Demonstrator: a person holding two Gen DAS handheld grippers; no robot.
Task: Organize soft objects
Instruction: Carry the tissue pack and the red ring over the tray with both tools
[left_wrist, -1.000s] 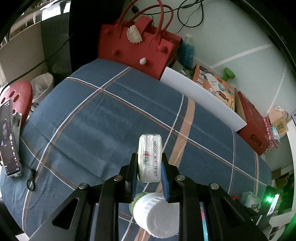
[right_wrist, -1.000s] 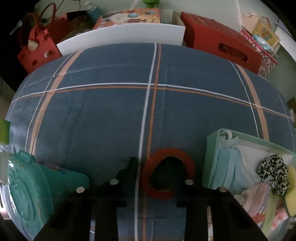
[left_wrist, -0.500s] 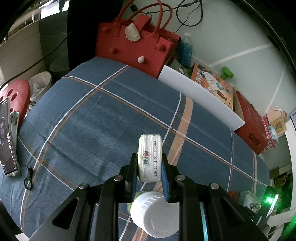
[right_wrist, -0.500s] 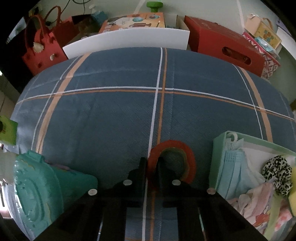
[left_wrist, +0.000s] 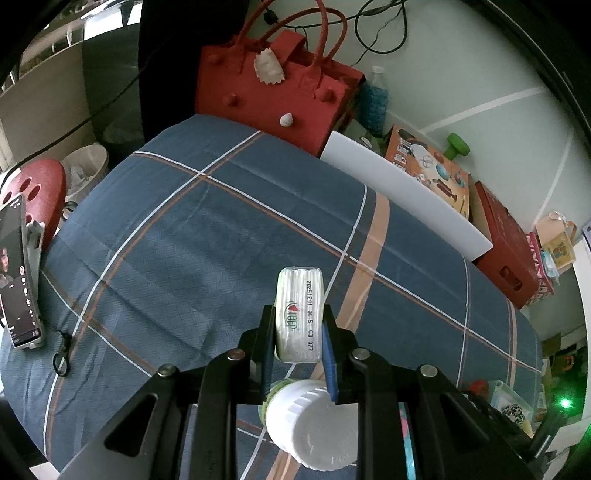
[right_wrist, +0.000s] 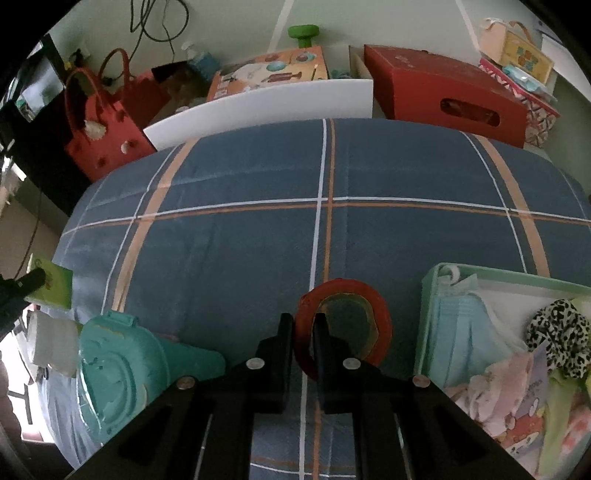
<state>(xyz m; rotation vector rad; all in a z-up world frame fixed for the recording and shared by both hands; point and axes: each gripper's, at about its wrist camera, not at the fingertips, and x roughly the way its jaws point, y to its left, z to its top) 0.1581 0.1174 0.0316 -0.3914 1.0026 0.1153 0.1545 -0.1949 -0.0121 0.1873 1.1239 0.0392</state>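
Observation:
My left gripper (left_wrist: 298, 317) is shut on a small white tissue pack (left_wrist: 299, 291) with a printed date, held upright above the blue plaid bed cover (left_wrist: 184, 240). A white-lidded jar (left_wrist: 314, 428) lies just under its fingers. My right gripper (right_wrist: 304, 325) is shut on the left rim of a red ring (right_wrist: 376, 314), a tape roll by its look, held just above the cover. To its right a mint green tray (right_wrist: 517, 278) holds a blue face mask (right_wrist: 461, 325), a leopard scrunchie (right_wrist: 561, 332) and pink cloths.
A teal wipes pack (right_wrist: 125, 362) lies left of my right gripper. A phone (left_wrist: 18, 280) rests at the bed's left edge. Along the far side stand a red felt bag (left_wrist: 273, 92), a white board (left_wrist: 399, 192) and a red box (right_wrist: 443, 88).
My right gripper's jaws closed from wide apart onto the red ring's left rim, then rose a little with it. The left gripper kept its hold and place.

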